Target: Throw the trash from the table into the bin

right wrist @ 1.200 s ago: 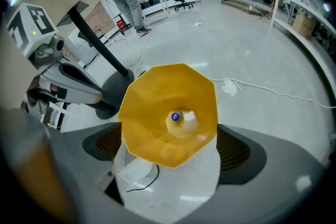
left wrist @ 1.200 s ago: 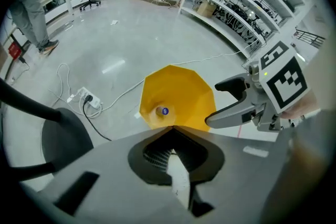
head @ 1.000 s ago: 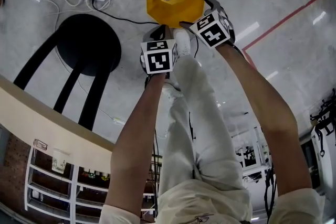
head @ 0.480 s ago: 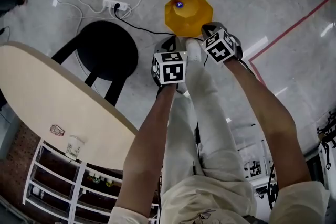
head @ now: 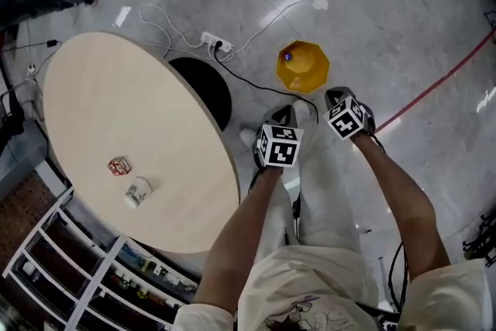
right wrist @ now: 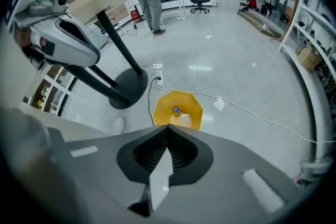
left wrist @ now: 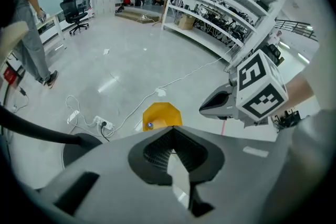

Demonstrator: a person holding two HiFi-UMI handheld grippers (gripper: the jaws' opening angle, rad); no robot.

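Trash on the tabletop (head: 116, 89): a small red crumpled carton (head: 118, 165) and, just beside it on the near side, a white paper cup (head: 137, 192). Whether the cup is upright or tipped, cannot tell. Both sit in the near-left part of the round, pale tabletop, close together but apart.

Bin (head: 306, 72): yellow, eight-sided, open-topped. It stands on the grey floor off the tabletop's far-right edge. A bottle with a blue cap (head: 287, 56) lies inside it.

Left gripper (head: 277, 120): jaws together, nothing between them. It points steeply down at the floor, with the bin just beyond its tips on the far side.

Right gripper (head: 338, 98): jaws likewise closed and empty. It is just right of the left one, with the bin to its far left.

Both grippers hang over the floor right of the tabletop edge, well apart from carton and cup.

A black round base (head: 205, 89) shows under the tabletop's far-right edge. A white power strip (head: 213, 41) with cables lies on the floor beyond it.
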